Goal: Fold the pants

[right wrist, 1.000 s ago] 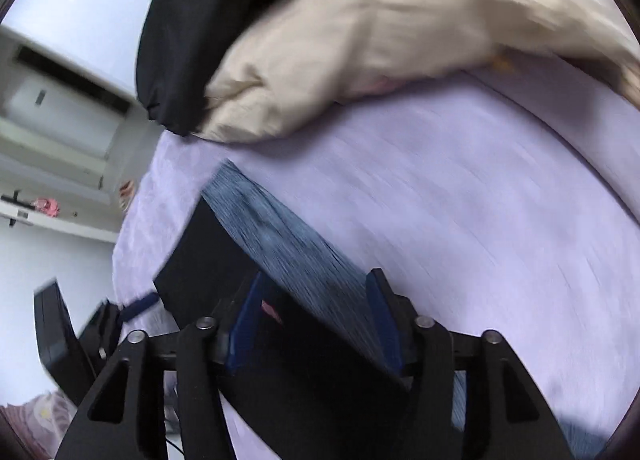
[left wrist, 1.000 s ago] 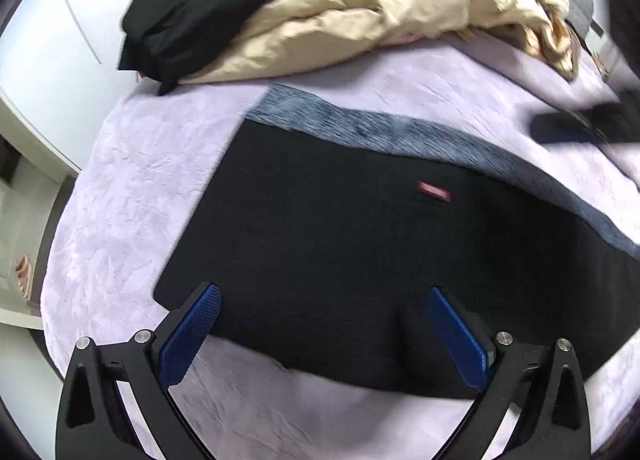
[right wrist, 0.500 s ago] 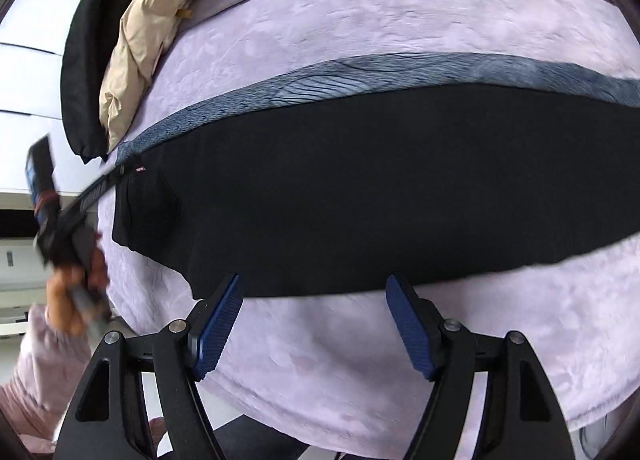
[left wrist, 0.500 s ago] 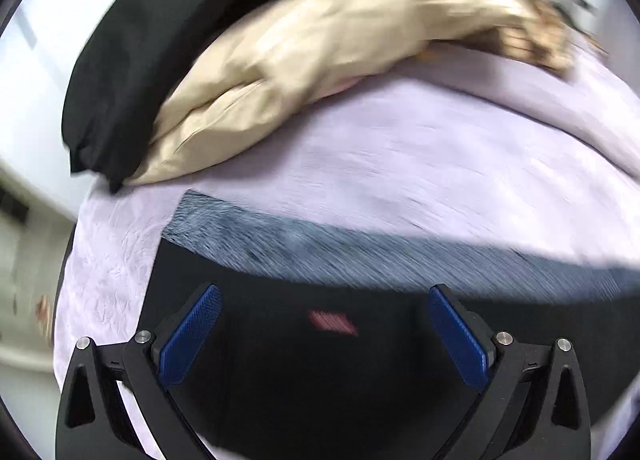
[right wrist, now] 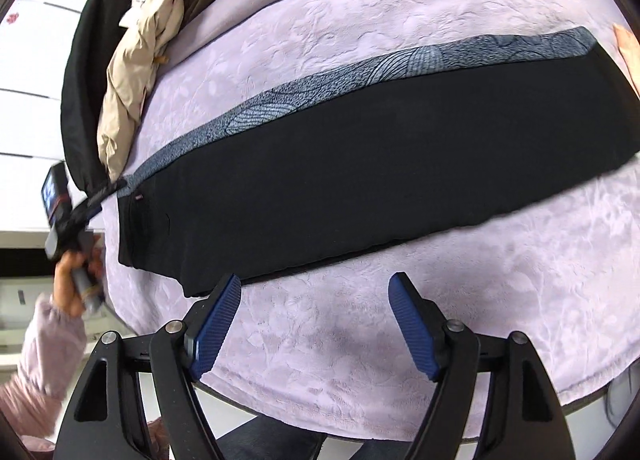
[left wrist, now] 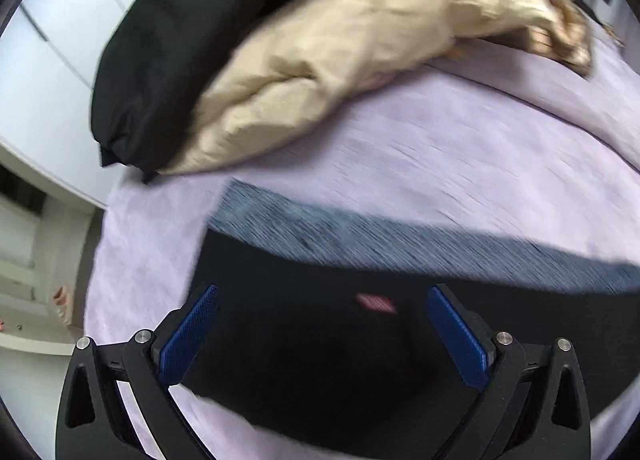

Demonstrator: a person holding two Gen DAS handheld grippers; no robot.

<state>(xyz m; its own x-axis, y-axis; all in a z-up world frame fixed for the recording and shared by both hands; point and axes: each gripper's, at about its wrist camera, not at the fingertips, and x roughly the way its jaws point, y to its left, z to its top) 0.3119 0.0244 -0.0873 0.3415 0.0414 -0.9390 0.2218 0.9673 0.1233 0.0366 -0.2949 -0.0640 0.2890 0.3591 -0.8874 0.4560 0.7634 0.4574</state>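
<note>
Black pants (right wrist: pixel 360 164) lie flat in a long strip on the lilac cover, one leg on the other, with a grey patterned side band (right wrist: pixel 360 72) along the far edge. In the left wrist view the waist end (left wrist: pixel 320 332) with a small red label (left wrist: pixel 374 303) lies under my left gripper (left wrist: pixel 320 300), which is open and empty just above it. My right gripper (right wrist: pixel 316 288) is open and empty over bare cover, just short of the pants' near edge. The left gripper also shows in the right wrist view (right wrist: pixel 68 208), at the waist end.
A beige jacket (left wrist: pixel 340 60) and a black garment (left wrist: pixel 172 60) are piled at the far side of the lilac cover (right wrist: pixel 400 360). White cabinets (left wrist: pixel 48 72) stand to the left. The cover's near edge (right wrist: pixel 420 430) drops off just below my right gripper.
My right gripper let go of the pants, opened and pulled back to the near side. My left gripper moved forward over the waist end, staying open.
</note>
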